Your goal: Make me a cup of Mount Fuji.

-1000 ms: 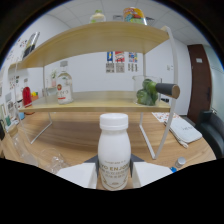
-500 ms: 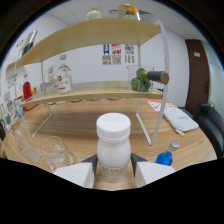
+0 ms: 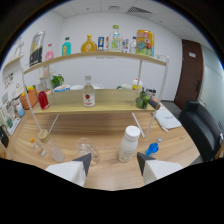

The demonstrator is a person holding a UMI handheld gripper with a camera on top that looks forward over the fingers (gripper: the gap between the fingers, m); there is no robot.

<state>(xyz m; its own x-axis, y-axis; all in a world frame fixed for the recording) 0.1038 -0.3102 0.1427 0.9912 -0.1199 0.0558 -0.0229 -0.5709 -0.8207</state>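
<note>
The white plastic bottle (image 3: 129, 144) stands free at twelve o'clock beyond the tool (image 3: 114, 163), whose fingers are apart; light, smooth, best gripped mid-body.

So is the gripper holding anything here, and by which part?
Nothing is held. The gripper is open, and the white bottle stands on the table just ahead of the fingers, untouched.

Black chair (image 3: 202, 131); brown door (image 3: 192, 75).
</note>
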